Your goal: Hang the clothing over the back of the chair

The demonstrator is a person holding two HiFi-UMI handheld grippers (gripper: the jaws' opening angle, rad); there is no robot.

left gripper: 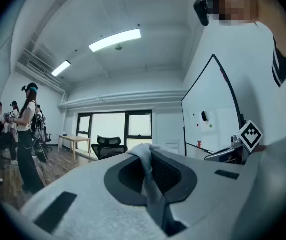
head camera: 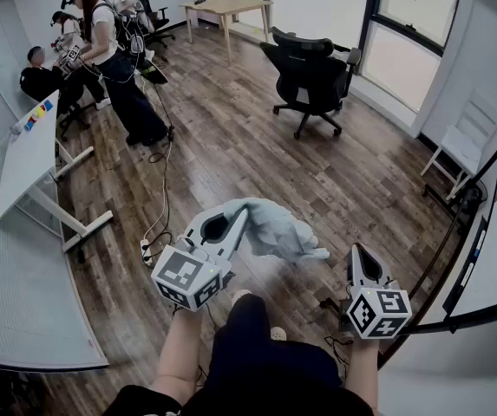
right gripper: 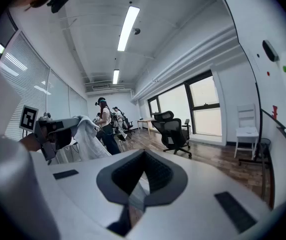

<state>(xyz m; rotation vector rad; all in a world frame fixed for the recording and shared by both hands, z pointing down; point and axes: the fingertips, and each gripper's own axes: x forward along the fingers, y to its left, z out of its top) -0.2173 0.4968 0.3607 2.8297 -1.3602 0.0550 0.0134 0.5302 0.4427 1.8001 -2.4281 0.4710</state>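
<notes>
A pale blue-grey piece of clothing (head camera: 276, 229) hangs bunched from my left gripper (head camera: 240, 212), which is shut on a fold of it. In the left gripper view the cloth (left gripper: 146, 170) runs pinched between the jaws of that gripper (left gripper: 145, 153). The black office chair (head camera: 311, 75) stands far ahead by the window, its back towards me; it also shows small in the left gripper view (left gripper: 108, 146) and in the right gripper view (right gripper: 173, 131). My right gripper (head camera: 358, 250) is held low at the right, apart from the clothing, its jaws (right gripper: 143, 155) shut on nothing.
Several people (head camera: 101, 46) stand and sit at the back left beside a white table (head camera: 24, 154). A wooden table (head camera: 226, 7) is at the far end, a white chair (head camera: 465, 141) at the right. Cables and a power strip (head camera: 147, 250) lie on the wood floor.
</notes>
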